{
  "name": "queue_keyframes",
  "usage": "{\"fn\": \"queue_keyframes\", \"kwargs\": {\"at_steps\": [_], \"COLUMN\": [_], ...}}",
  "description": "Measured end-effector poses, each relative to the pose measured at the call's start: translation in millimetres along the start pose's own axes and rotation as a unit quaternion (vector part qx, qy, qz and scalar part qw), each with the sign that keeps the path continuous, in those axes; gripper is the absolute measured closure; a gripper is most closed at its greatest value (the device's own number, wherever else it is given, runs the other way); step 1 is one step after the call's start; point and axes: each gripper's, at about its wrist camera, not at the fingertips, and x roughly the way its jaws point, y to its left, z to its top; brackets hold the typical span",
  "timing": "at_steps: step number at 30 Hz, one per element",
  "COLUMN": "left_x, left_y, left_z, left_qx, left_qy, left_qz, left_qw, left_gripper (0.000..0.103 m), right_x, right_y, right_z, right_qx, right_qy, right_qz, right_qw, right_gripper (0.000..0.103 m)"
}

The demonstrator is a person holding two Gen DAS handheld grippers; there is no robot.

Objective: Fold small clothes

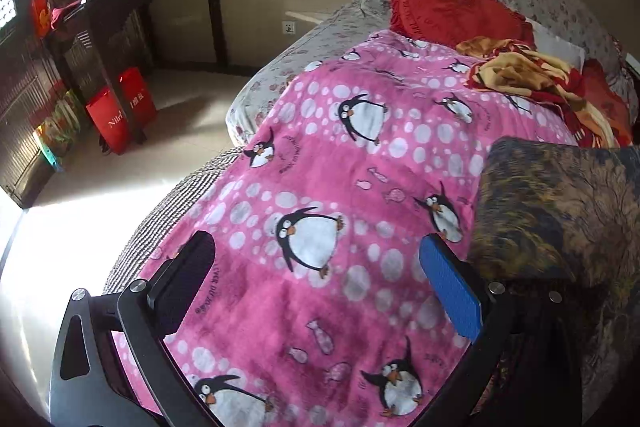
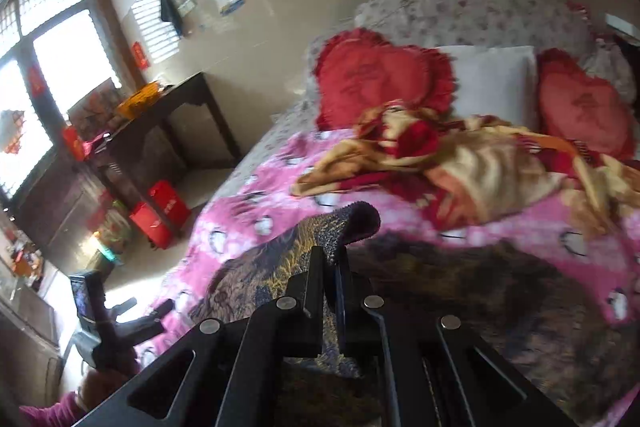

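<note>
Jaws first: my right gripper is clamped on the dark garment's lifted edge above the pink blanket, my left gripper gapes empty beside it, so I'd carry that edge across evenly without dragging.

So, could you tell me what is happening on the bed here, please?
A person is folding a dark patterned garment on a pink penguin blanket with two handheld grippers. The right gripper is shut on an edge of the garment and holds it lifted off the blanket. The left gripper is open and empty, over the blanket beside the garment. A red and gold cloth lies crumpled further back.
</note>
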Motion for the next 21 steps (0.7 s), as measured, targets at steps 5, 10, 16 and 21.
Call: {"fn": "queue_keyframes", "kwargs": {"at_steps": [5,10,16,21], "left_x": [-0.6,0.0,2.6,7.2], "left_y": [-44.5,-76.2,-83.1,-87.3], "left_z": [-12.4,-22.2,-28.9,-46.5], "left_qx": [0.043,0.083,0.081,0.082], "left_qy": [0.009,0.018,0.028,0.046], "left_qz": [-0.014,-0.023,-0.052,-0.074], "left_qw": [0.9989,0.9961,0.9949,0.9929], "left_gripper": [0.0,0.0,0.0,0.0], "right_x": [-25.1,15.8,3.0,55.6], "right_y": [-110.8,-171.6,-131.7,-22.3], "right_z": [-38.8,-82.6,-65.2,-41.8], "right_qx": [0.061,0.099,0.062,-0.043], "right_qy": [0.029,0.121,0.06,0.087], "right_qz": [-0.139,-0.202,-0.183,-0.015], "right_qw": [0.988,0.967,0.979,0.995], "right_gripper": [0.099,0.097,0.055,0.055]}}
